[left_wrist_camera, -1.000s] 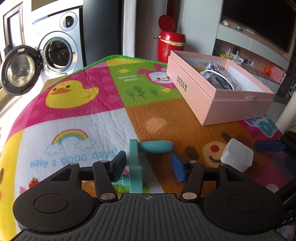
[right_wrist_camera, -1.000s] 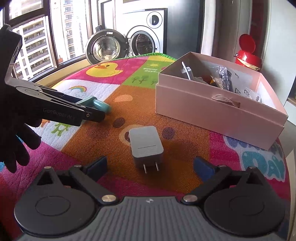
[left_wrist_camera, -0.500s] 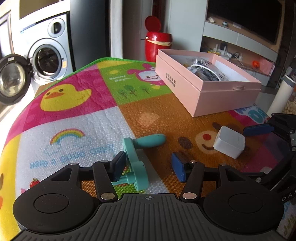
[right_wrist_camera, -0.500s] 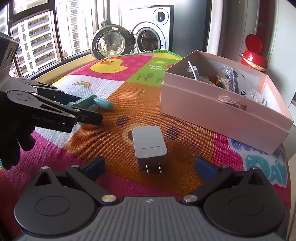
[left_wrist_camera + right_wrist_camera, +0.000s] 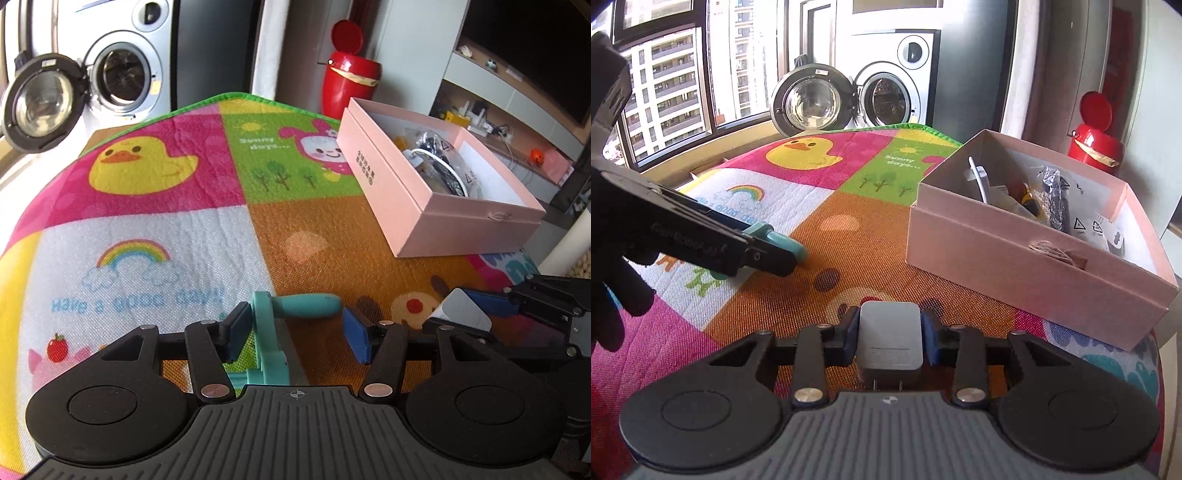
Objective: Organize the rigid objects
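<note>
Behind the work surface stands one front-loading washing machine [image 5: 886, 92] with its round glass door swung open, beside tall windows, and one glossy red bin [image 5: 349, 79] with a flip lid. One woven, cartoon-printed play mat [image 5: 155, 229] covers the surface in coloured squares: a yellow duck, a rainbow, a green patch, an orange weave.

Two loose rigid things lie on it. One teal plastic crank [image 5: 273, 332], with a rounded cylindrical handle and a flat arm, sits between the fingers of the left gripper [image 5: 291, 332]; its blue pads stand spread, one just beside the crank's arm, the other apart from it. One white, rounded-corner wall charger [image 5: 889, 341] with two metal prongs lies flat on the orange square, between the pads of the right gripper [image 5: 889, 341], whose jaws are closing and press on both of its sides.

One pink cardboard box [image 5: 1015, 254], rectangular and lidless, rests to the right on the mat, well apart from both. Inside it are a white cable, crinkled foil-like plastic bags and several small items too jumbled to count.

A black-gloved hand [image 5: 613, 295] holds the left gripper.
</note>
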Available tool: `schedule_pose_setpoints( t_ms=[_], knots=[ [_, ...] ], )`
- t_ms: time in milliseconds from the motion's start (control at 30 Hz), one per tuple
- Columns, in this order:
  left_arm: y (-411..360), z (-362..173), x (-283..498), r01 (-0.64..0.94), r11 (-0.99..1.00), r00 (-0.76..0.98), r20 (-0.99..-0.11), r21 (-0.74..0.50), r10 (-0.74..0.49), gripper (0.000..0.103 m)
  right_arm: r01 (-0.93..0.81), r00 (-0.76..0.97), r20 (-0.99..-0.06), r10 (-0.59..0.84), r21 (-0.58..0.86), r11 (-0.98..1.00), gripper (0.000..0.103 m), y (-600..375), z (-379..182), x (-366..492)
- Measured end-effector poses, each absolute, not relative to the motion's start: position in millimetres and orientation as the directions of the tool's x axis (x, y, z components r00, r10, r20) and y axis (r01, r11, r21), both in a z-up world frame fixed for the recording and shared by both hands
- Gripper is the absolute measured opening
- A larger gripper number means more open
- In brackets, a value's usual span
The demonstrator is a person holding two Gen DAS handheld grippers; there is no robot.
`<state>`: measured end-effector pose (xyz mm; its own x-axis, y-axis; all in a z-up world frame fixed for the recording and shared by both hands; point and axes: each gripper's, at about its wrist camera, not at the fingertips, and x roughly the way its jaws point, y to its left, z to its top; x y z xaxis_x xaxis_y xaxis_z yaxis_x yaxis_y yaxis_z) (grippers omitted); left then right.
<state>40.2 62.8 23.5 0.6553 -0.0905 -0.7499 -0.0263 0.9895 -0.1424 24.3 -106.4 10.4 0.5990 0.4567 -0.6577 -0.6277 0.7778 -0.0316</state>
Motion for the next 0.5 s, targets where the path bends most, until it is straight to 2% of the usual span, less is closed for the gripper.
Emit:
schedule_pose_setpoints(
  t_ms=[167,300,400,467,500],
  knots=[
    [47.1,20.9,45.7,-0.030,0.998,0.667,-0.745,-0.059,-0.024,0.063,-0.597,0.621,-0.651,0.437,-0.031,0.802,0.052,-112.1,8.9,23.0],
    [44.8,18.6,43.3,-0.029,0.999,0.682,-0.732,-0.044,-0.013,0.063,-0.593,0.622,-0.648,0.439,-0.023,0.805,0.052,-113.7,8.3,22.9],
    [46.0,17.9,40.5,-0.019,0.999,0.692,-0.722,-0.041,-0.016,0.062,-0.600,0.619,-0.645,0.447,-0.021,0.800,0.045,-114.1,8.6,20.3],
    [47.1,18.1,38.8,-0.009,0.999,0.697,-0.717,-0.044,-0.025,0.062,-0.606,0.612,-0.652,0.448,-0.022,0.795,0.033,-113.6,10.2,17.2],
    [47.2,17.8,36.6,-0.006,0.999,0.702,-0.711,-0.047,-0.030,0.062,-0.614,0.602,-0.661,0.449,-0.024,0.789,0.032,-113.4,12.4,14.3]
  ],
)
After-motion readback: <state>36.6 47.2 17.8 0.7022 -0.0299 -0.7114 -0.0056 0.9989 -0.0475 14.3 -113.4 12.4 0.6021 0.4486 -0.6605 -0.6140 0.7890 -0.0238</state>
